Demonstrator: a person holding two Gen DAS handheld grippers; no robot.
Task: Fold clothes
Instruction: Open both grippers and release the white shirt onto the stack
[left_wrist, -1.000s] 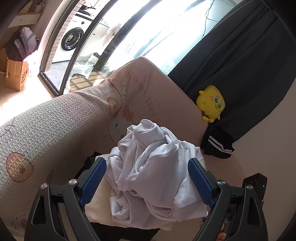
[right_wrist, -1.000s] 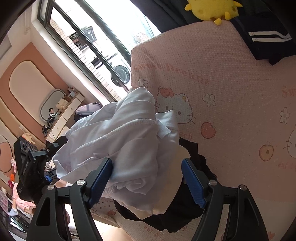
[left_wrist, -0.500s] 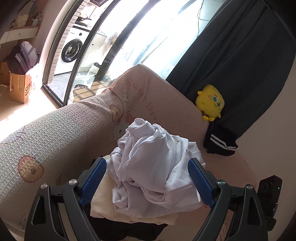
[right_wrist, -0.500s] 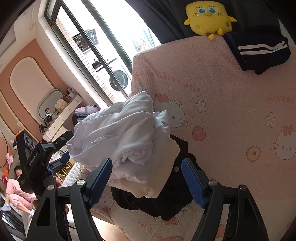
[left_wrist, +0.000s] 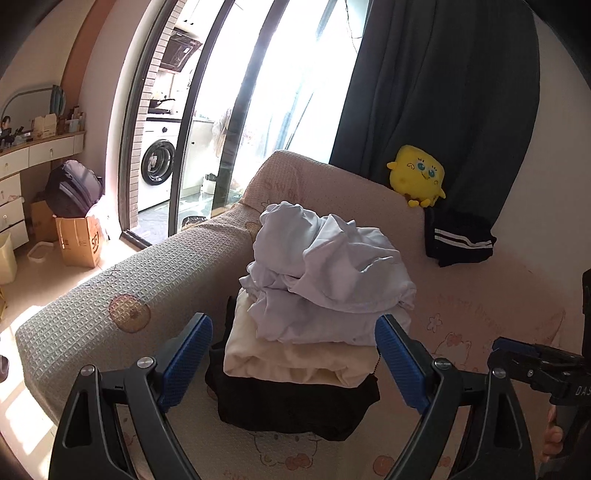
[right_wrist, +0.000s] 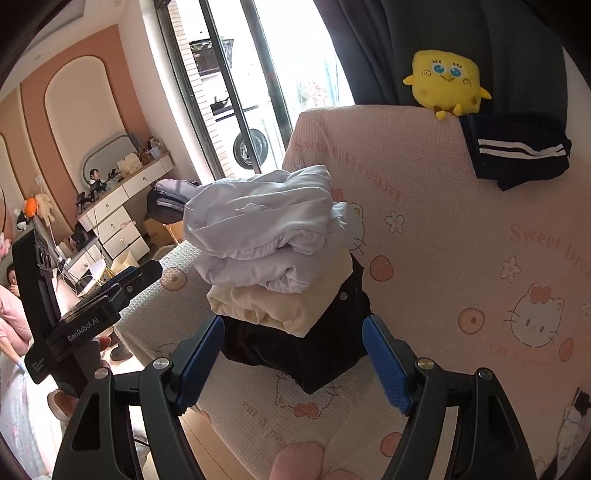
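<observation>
Both hand-held grippers backed off from the clothes stack

A second ago the white garment (left_wrist: 328, 273) bulged between the blue pads of the left hand-held gripper (left_wrist: 293, 360) and filled the centre of that view; now it sits beyond the fingertips at 12 o'clock, and the cream piece (left_wrist: 291, 360) and black piece (left_wrist: 295, 406) beneath show in full. The right hand-held gripper (right_wrist: 293, 360) has likewise drawn away: the stack stands clear of its pads, and the yellow plush toy (right_wrist: 447, 83) has slid toward 1 o'clock.

Bright daylight pours through tall glass doors (left_wrist: 258, 110) beside a dark curtain (left_wrist: 443, 92) and white dresser (right_wrist: 122, 206).
</observation>
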